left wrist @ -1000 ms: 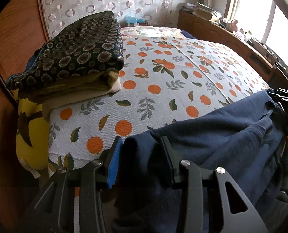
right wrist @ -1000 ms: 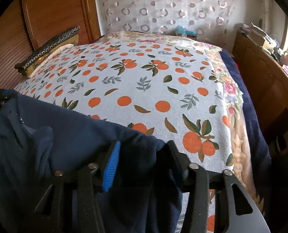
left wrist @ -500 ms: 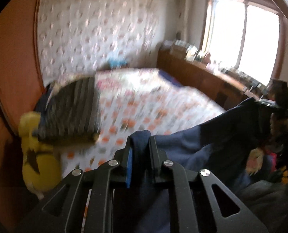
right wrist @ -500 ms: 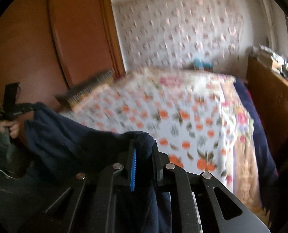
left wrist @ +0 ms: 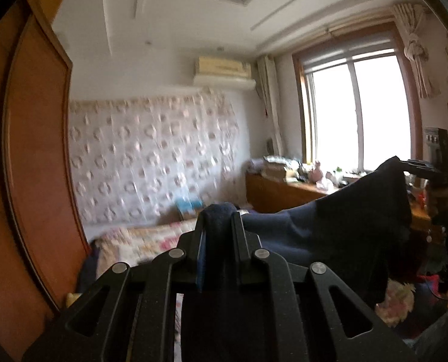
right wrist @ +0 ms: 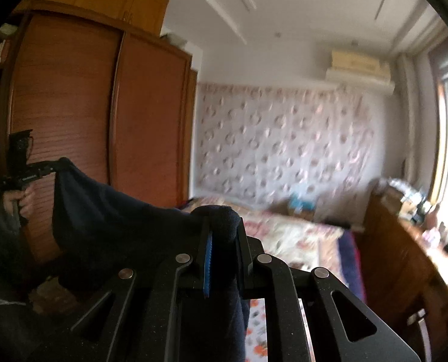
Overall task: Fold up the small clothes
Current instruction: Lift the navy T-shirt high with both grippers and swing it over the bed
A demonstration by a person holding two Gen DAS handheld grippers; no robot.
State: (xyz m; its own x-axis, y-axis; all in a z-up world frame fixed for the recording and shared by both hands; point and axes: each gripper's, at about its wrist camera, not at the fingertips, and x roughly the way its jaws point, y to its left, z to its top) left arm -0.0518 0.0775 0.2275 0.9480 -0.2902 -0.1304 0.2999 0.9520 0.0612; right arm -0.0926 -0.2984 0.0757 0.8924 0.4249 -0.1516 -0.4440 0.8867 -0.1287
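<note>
Left gripper (left wrist: 218, 229): near level, raised, clamped on one corner of navy garment (left wrist: 353, 211).
Right gripper (right wrist: 224, 235): near level, raised, pinching the other corner.
Garment: slung between both grippers, above the bed (right wrist: 287, 235).

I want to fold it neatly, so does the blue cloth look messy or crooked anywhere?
Nothing looks torn or spilled. The blue cloth just sags in the middle and bunches where the left gripper and right gripper pinch its two ends, held up in the air above the bed.
</note>
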